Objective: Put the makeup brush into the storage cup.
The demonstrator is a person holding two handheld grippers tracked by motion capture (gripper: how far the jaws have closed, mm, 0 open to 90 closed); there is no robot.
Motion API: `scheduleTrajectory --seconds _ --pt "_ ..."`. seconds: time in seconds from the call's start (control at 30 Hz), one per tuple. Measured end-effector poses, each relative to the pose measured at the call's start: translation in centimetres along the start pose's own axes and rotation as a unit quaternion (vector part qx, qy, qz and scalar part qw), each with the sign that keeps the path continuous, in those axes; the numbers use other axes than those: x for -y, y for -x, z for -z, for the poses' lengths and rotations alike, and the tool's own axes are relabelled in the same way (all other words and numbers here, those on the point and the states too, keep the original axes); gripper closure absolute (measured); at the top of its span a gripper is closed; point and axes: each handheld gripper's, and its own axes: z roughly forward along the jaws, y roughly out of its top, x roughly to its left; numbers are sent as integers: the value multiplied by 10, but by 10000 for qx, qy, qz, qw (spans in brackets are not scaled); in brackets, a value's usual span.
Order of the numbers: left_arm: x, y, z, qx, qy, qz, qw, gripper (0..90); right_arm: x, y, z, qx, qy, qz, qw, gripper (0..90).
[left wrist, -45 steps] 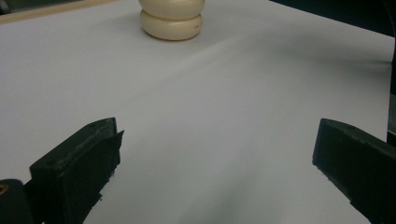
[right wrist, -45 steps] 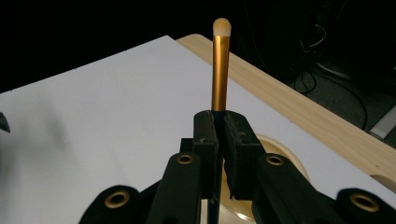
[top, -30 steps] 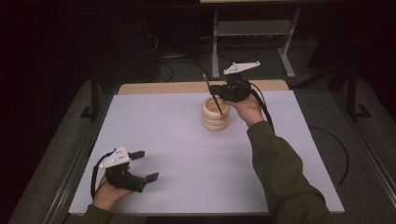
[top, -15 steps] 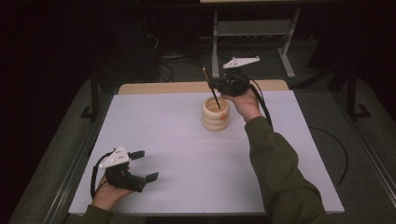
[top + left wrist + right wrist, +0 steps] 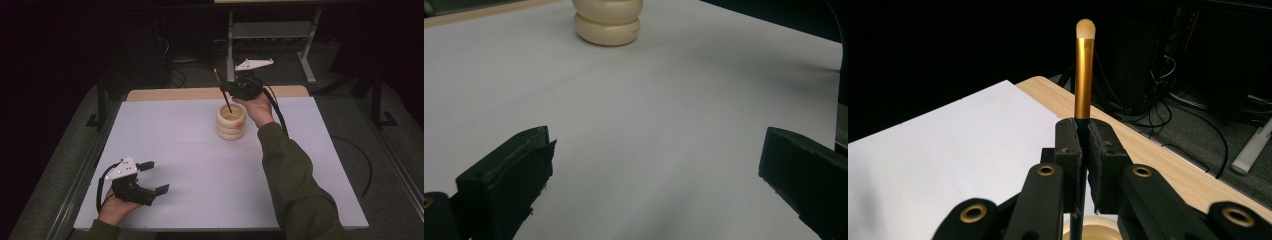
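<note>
Pinching the slim, light, stiff black-handled brush with gold ferrule (image 5: 1084,80) mid-shaft, the right tongs (image 5: 1084,150) held it above the cream ribbed wooden pot (image 5: 231,121), while the left tongs (image 5: 150,176) rested spread on the white surface (image 5: 200,165).

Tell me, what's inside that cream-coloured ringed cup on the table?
A thin brush slants down into the cup, its dark handle pinched in the right claw, the gold band and pale tip sticking up. The cup's wall hides the handle's lower end and the bottom.

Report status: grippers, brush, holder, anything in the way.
Right gripper shut on brush, handle end inside cream holder. Left gripper open, idle near table edge. Nothing in the way.
</note>
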Motion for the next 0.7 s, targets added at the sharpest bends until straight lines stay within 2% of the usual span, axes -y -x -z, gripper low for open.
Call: scheduleTrajectory --seconds 0.33,0.5,0.7 --pt "0 0 0 -3 4 -2 10000 3 6 1 -12 -35 31 -27 10000 830" --pt "0 1 0 -6 54 98 9999 3 9 -1 -18 15 17 27 10000 829" --pt "0 1 1 -15 25 63 10000 3 12 -1 -24 34 -5 42 10000 829"
